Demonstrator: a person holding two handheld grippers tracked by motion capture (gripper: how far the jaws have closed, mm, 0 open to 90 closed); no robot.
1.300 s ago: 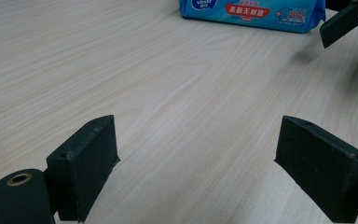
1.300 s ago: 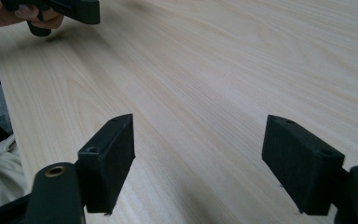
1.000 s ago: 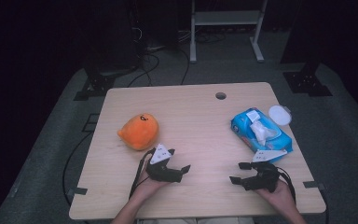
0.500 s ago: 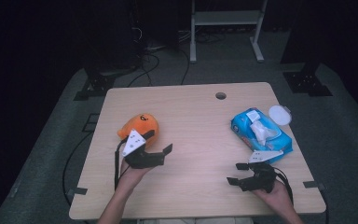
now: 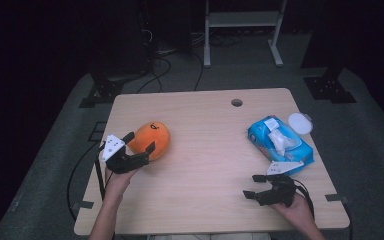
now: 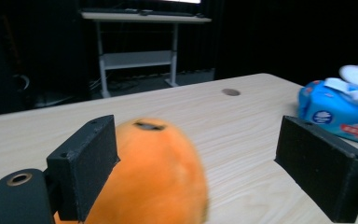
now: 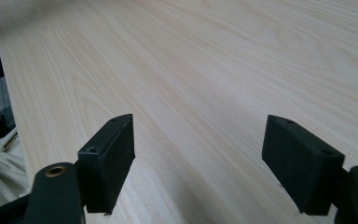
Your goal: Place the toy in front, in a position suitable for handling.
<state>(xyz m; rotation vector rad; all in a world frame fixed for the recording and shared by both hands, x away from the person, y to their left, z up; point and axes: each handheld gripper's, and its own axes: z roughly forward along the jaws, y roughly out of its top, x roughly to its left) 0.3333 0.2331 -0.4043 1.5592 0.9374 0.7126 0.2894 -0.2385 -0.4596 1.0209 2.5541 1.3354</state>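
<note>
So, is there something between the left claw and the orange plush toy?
No. The left claw is open with the orange plush toy already partly between its jaws; in the left gripper view the toy lies against one jaw with nothing visible between.

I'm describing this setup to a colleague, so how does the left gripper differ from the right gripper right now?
The left gripper has its open jaws around the orange plush toy; the right gripper has only bare table between its jaws. The left gripper sits farther up the table, the right gripper near the front edge, just short of the blue wipes pack. Both are open and hand-held.
</note>
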